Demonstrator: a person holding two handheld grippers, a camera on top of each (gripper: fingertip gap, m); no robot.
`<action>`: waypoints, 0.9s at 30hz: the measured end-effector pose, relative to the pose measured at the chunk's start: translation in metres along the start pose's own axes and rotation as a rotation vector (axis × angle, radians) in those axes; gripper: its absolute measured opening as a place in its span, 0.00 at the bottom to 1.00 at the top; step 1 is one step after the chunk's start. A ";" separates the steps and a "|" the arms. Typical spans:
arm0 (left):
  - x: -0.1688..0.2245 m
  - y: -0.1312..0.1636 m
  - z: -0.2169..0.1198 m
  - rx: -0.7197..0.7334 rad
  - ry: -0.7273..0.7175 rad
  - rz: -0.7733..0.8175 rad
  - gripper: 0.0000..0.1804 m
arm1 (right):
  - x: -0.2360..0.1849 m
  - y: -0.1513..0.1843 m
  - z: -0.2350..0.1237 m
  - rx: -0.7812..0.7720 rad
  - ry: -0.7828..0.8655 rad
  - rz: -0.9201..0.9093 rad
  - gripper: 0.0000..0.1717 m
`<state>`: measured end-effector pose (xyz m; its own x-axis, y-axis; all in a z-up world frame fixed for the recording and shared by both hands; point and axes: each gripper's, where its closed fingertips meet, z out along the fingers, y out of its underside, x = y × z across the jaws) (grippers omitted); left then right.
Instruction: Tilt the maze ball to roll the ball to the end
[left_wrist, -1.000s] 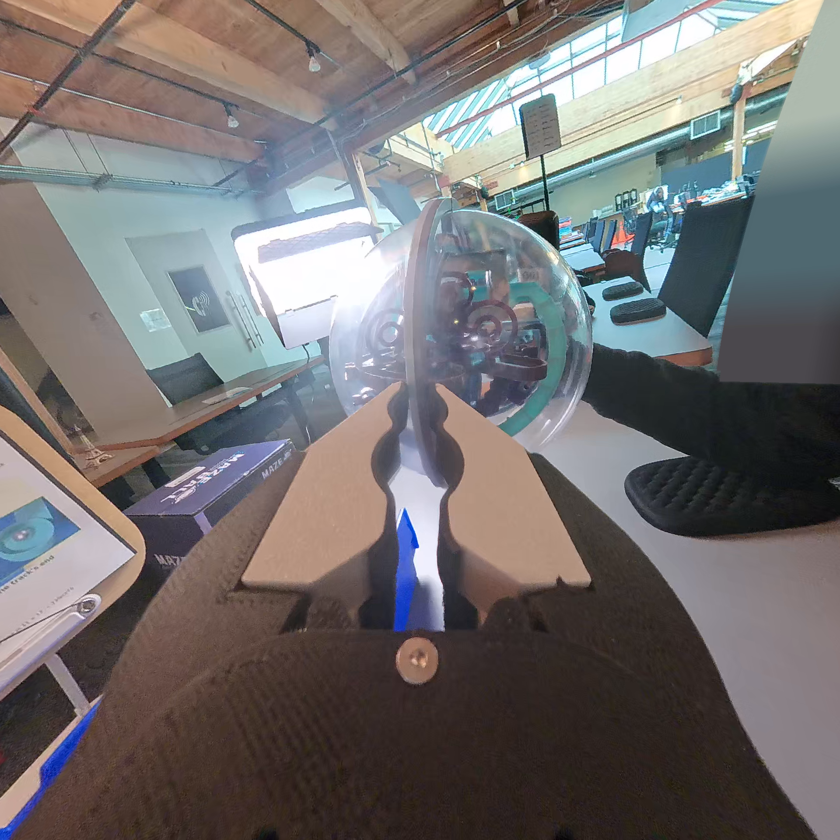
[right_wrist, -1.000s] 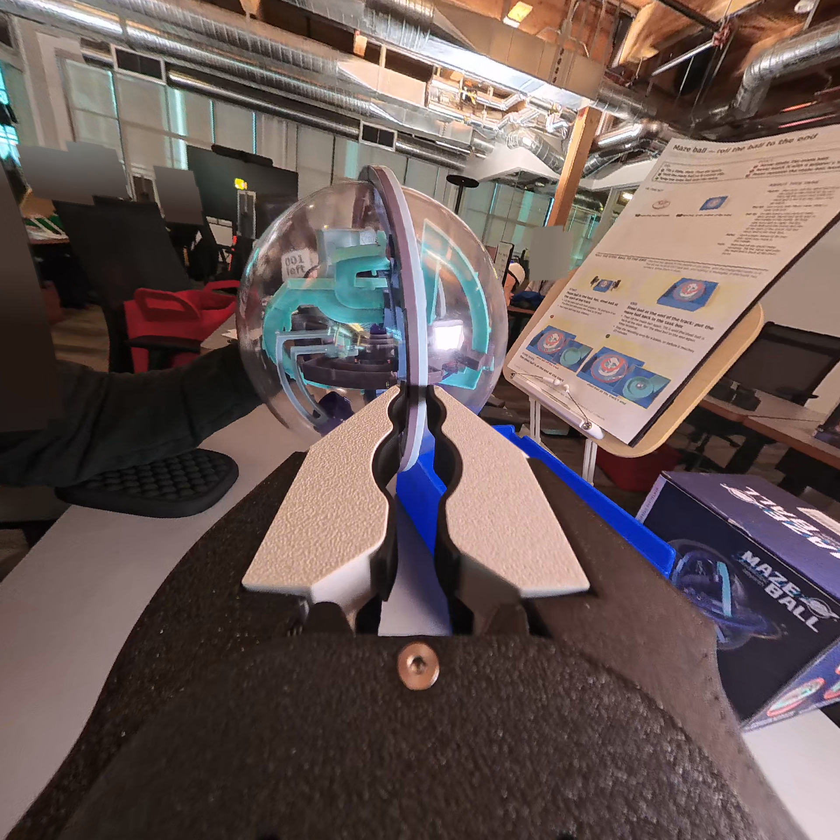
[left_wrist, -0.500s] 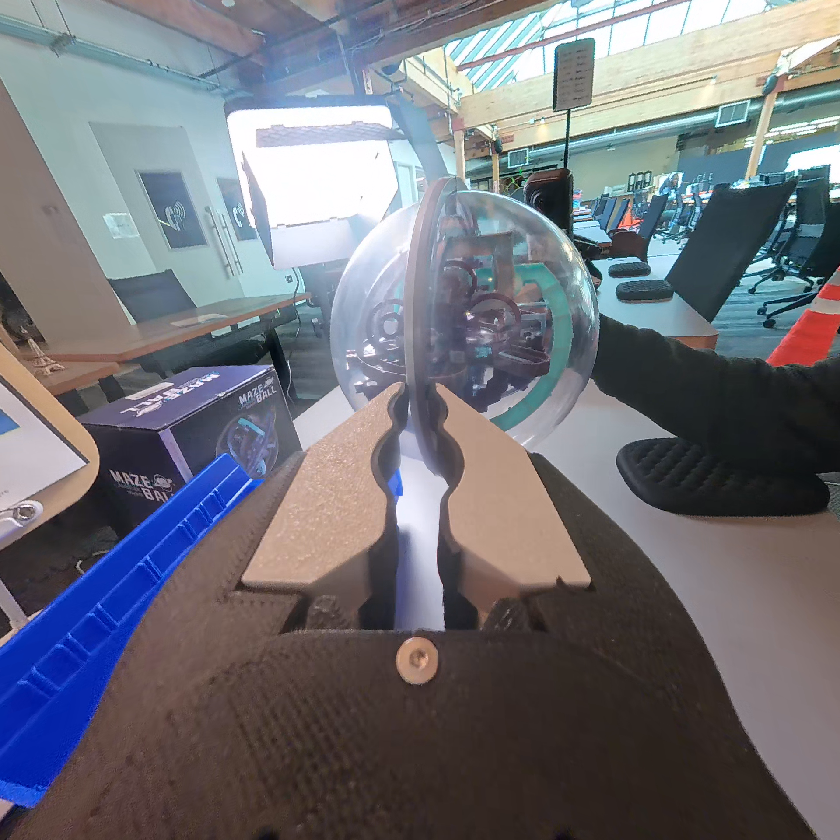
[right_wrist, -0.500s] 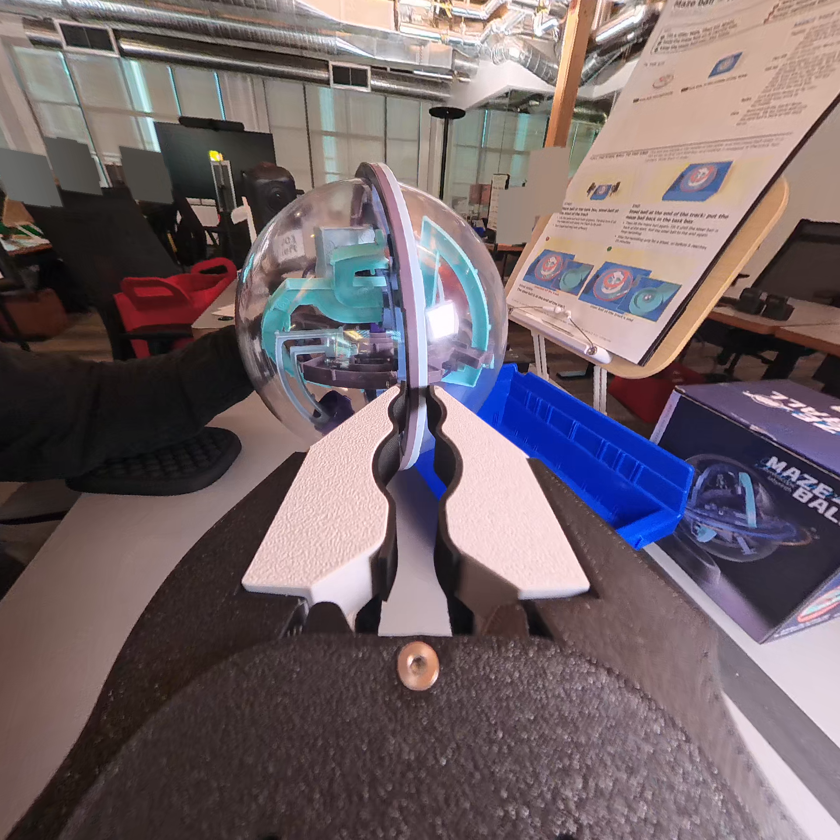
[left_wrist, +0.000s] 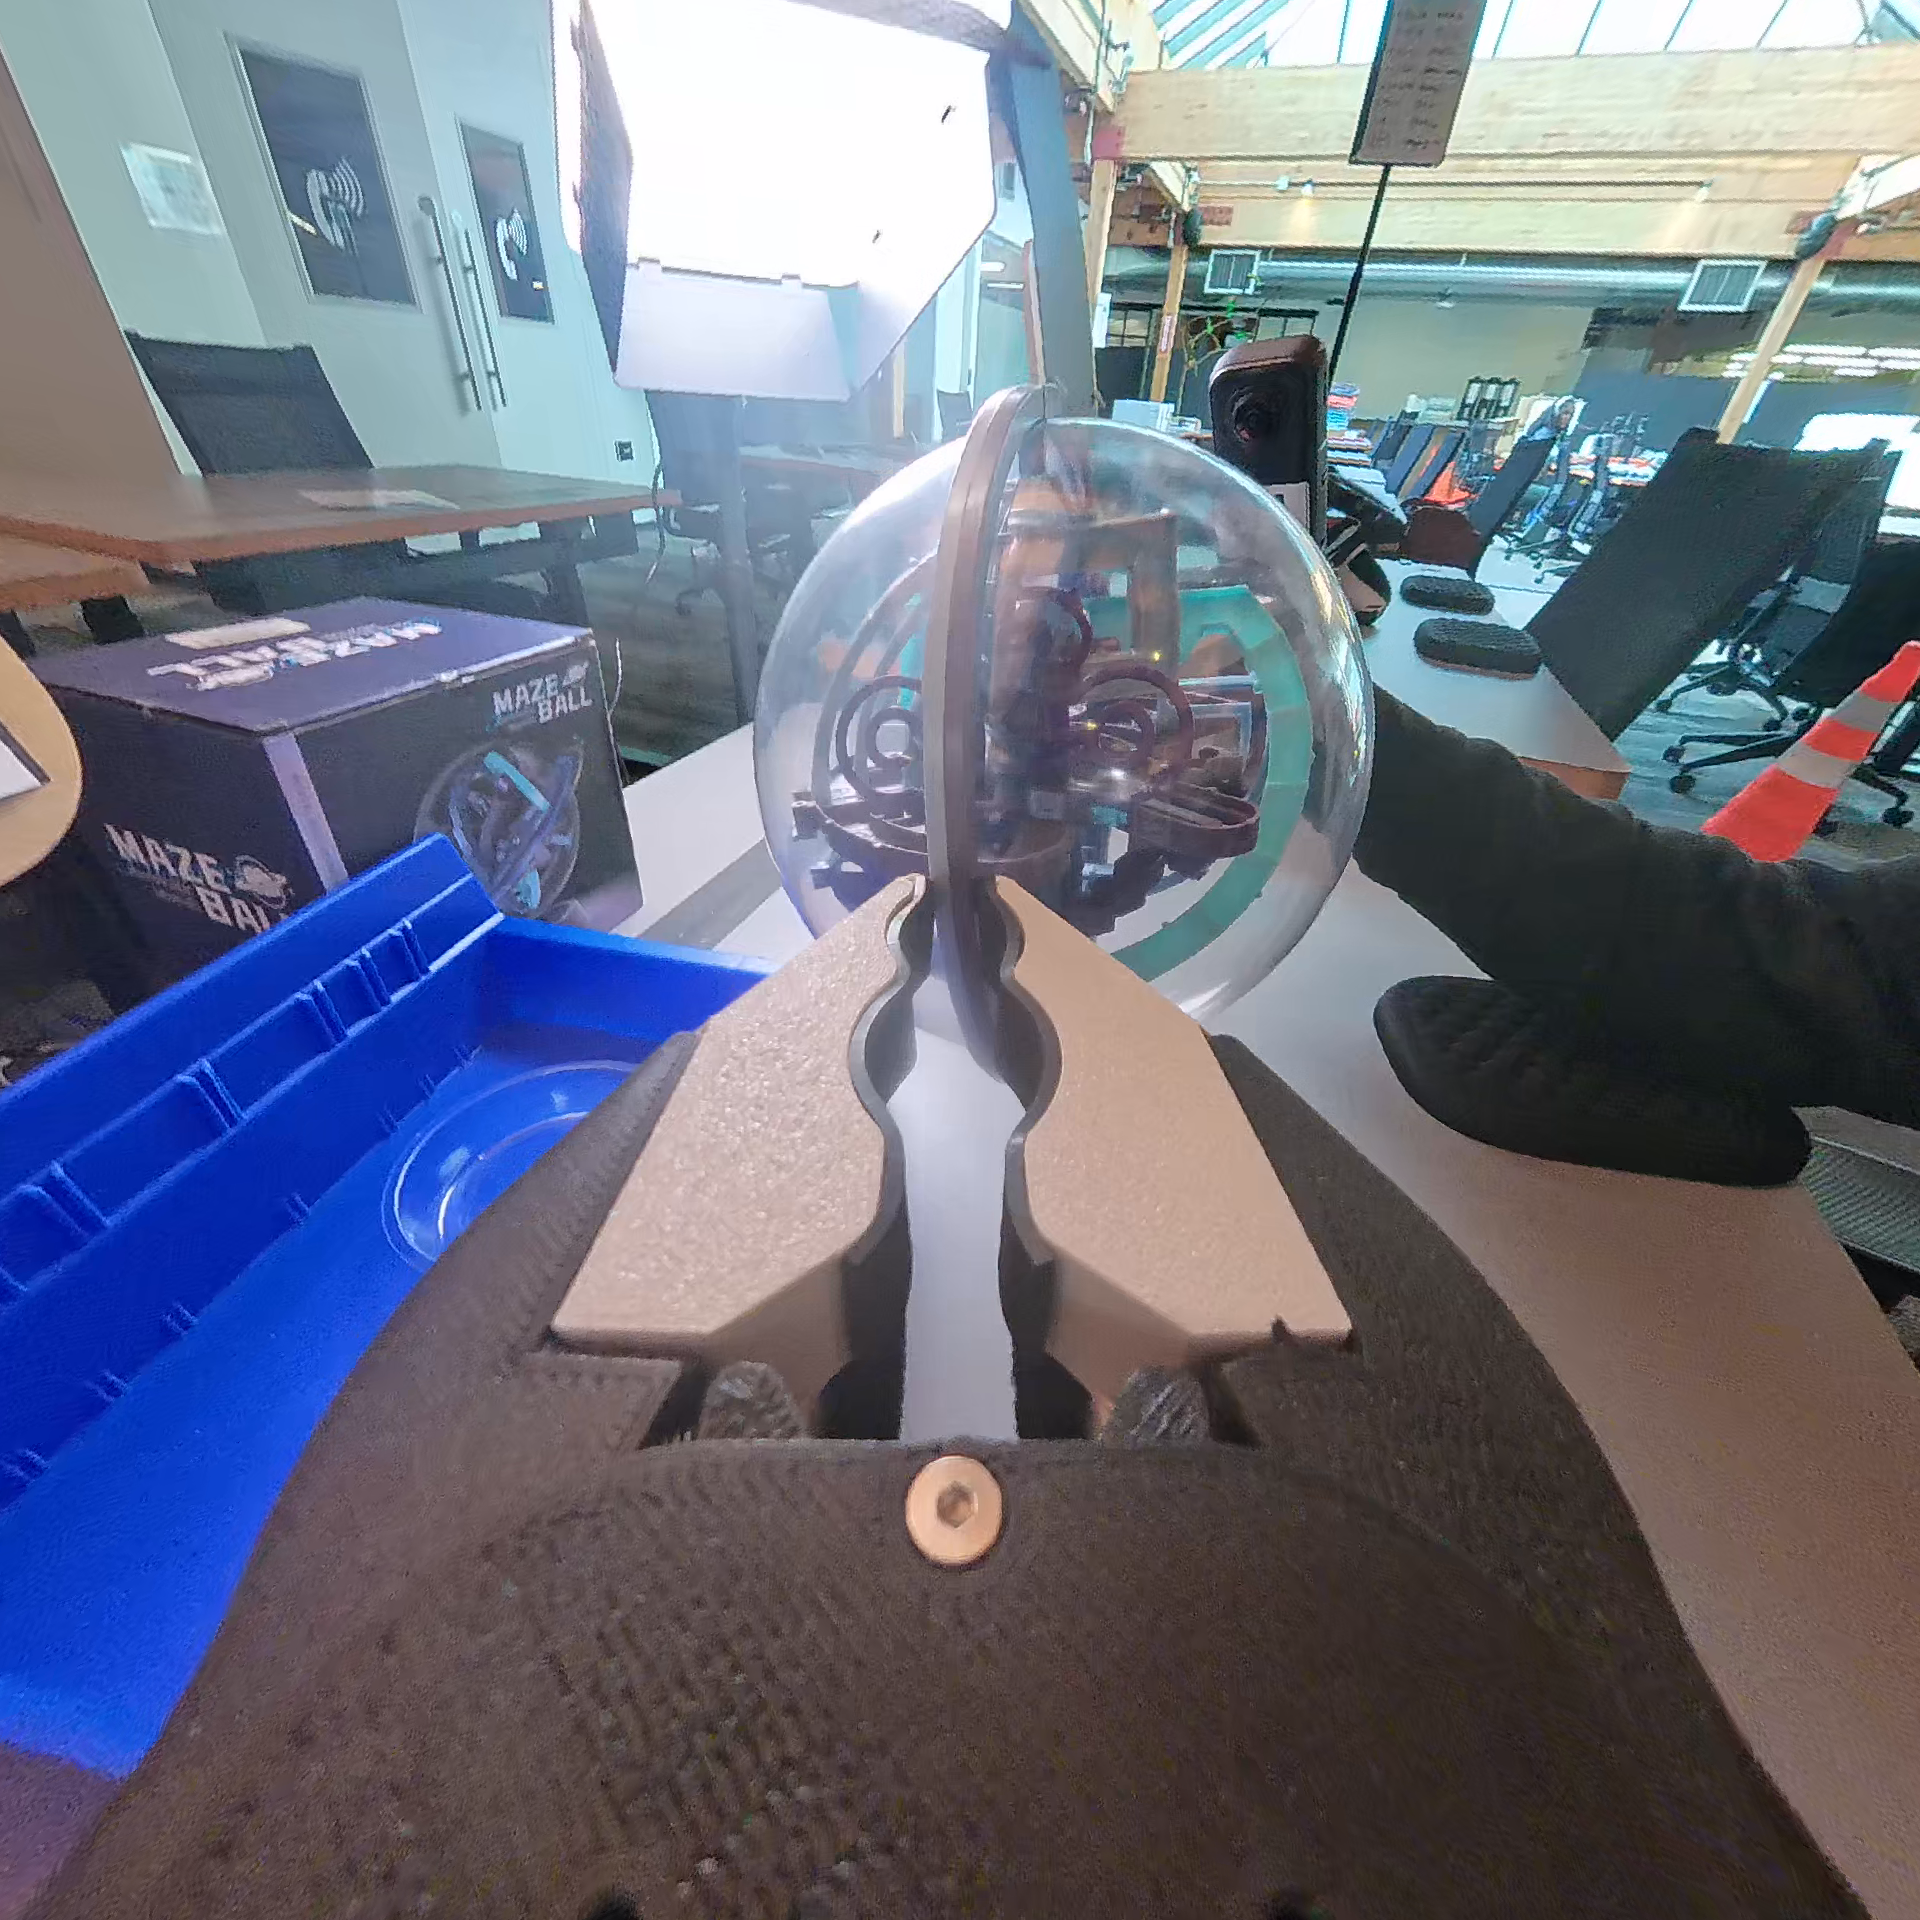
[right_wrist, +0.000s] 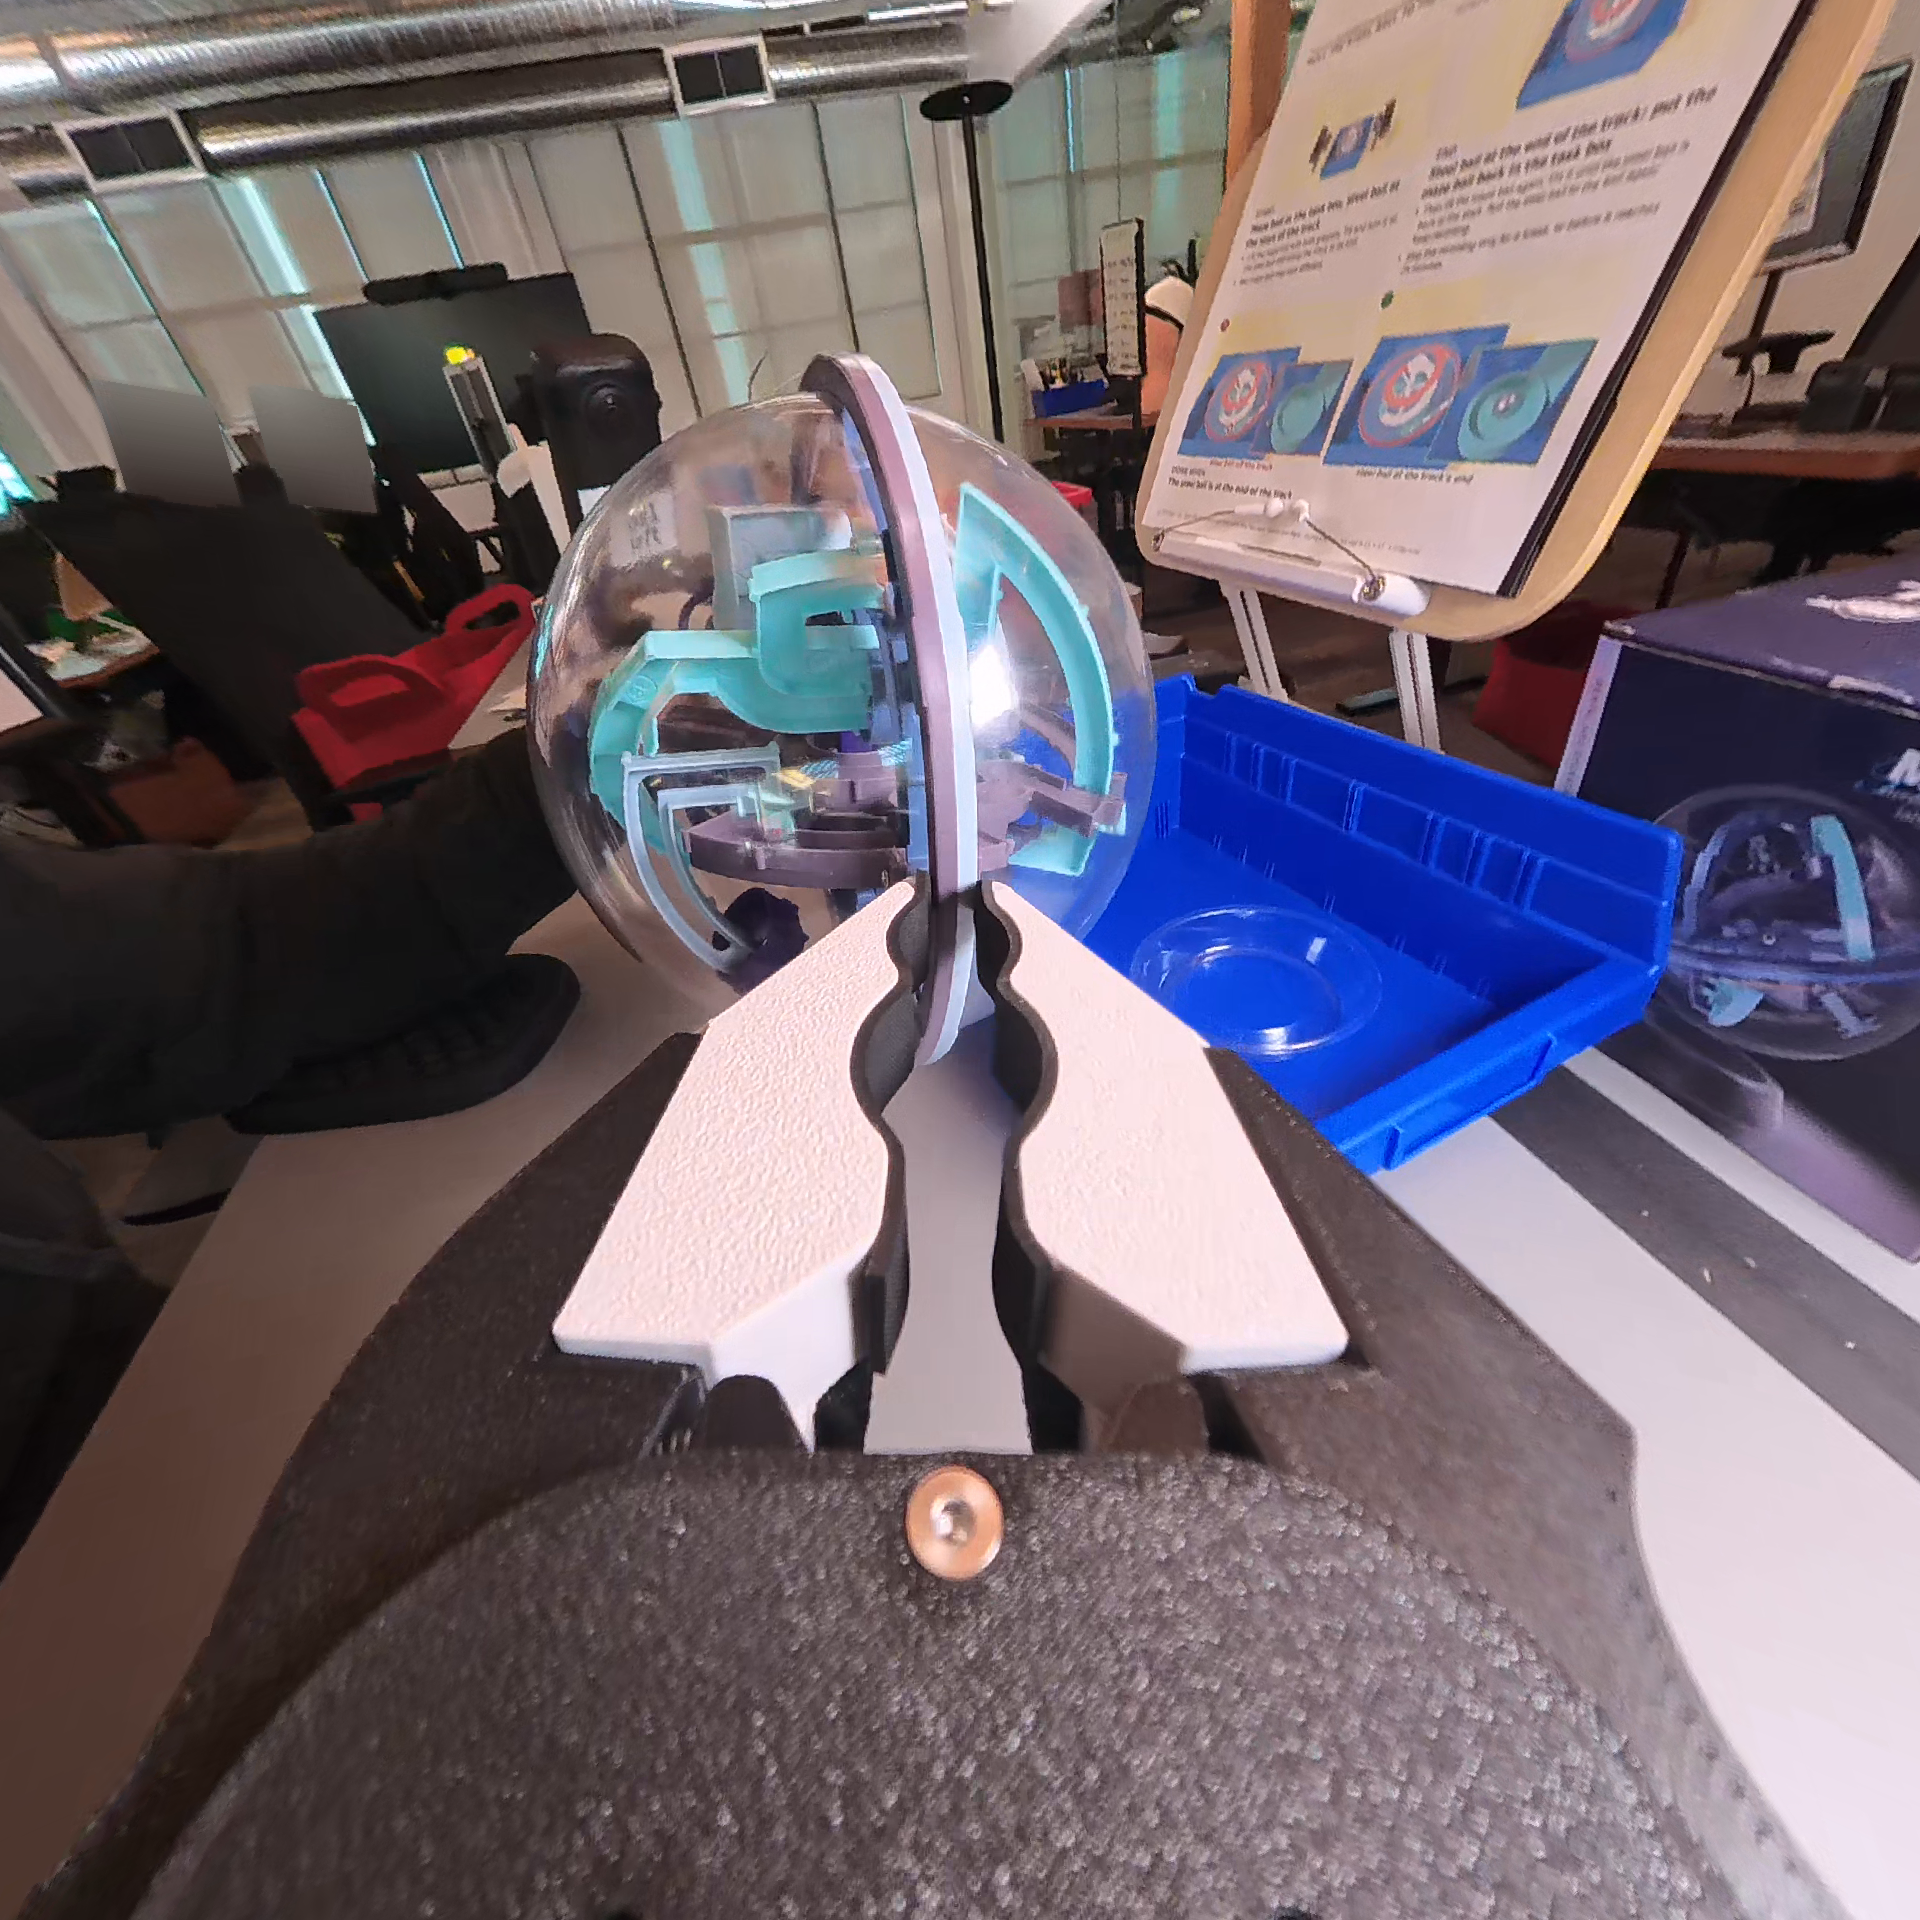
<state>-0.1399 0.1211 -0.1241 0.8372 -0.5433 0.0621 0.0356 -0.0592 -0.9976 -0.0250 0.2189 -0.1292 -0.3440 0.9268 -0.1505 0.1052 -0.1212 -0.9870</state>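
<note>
White table (right_wrist: 1558, 1351), maze ball (right_wrist: 831, 707), flange upright

We see the left gripper (left_wrist: 961, 914) clamped on the flat equatorial rim of the clear maze ball (left_wrist: 1060, 717), fingertips pressing either side of the upright ring. Dark and teal tracks show inside. A blue bin (left_wrist: 260, 1091) with a clear dish (left_wrist: 488, 1153) lies left, a dark box (left_wrist: 312, 748) behind it. A dark sleeve (left_wrist: 1621, 935) reaches the ball's far side.
</note>
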 end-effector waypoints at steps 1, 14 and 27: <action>-0.001 0.003 0.001 -0.010 -0.001 -0.012 0.04 | 0.001 0.002 0.000 -0.005 0.000 0.012 0.03; -0.013 0.034 0.004 -0.095 -0.005 -0.177 0.03 | 0.014 0.037 0.006 -0.105 0.001 0.177 0.03; -0.003 0.057 0.000 -0.161 0.013 -0.374 0.04 | 0.004 0.055 0.003 -0.160 -0.021 0.317 0.03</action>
<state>-0.1404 0.1194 -0.1809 0.7759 -0.4699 0.4210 0.2492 -0.3847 -0.8887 -0.0237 0.2146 -0.1838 -0.2894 0.8444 -0.4508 0.3543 -0.3431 -0.8699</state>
